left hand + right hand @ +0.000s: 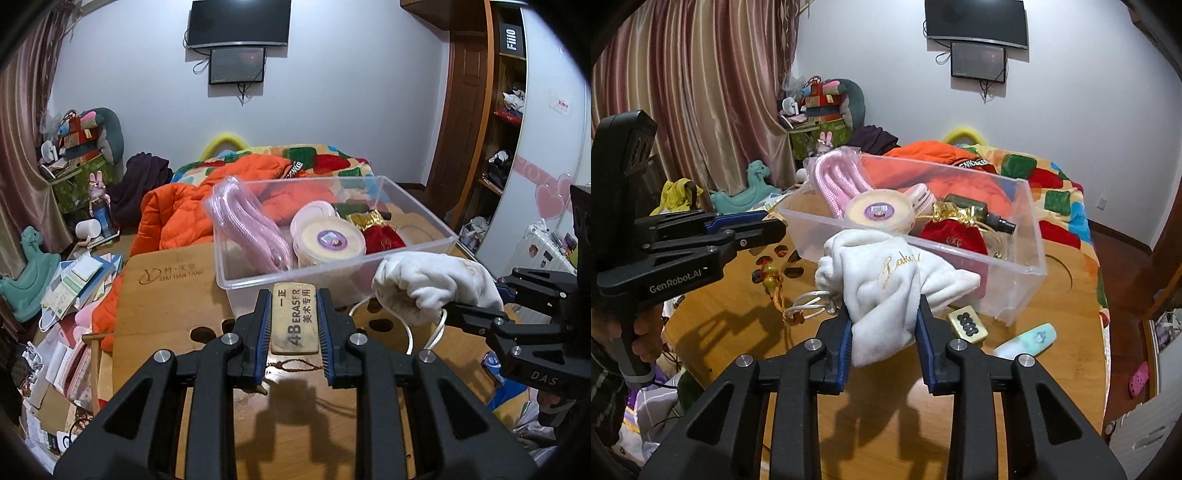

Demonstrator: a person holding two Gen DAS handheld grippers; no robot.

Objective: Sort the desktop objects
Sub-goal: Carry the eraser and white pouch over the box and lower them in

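While the left gripper (294, 321) clamps a 4B eraser (294, 319) flat between its blue pads, jaws narrowed onto its long sides, the right gripper (884, 334) pinches a white velvet pouch (882, 291) with gold script, its cord (812, 301) trailing loose toward the wooden table (871, 406). Both are held just in front of the clear plastic bin (1015, 273), the eraser near the front wall, the pouch at the rim. Inside the bin lie a pink corded bundle (245, 225), a round cream tin (330, 242), a red pouch (951, 236) with gold trim and a dark spray bottle (982, 214). Beside the bin on the table rest a mahjong tile (967, 325) and a mint-coloured item (1028, 339), apart from each other
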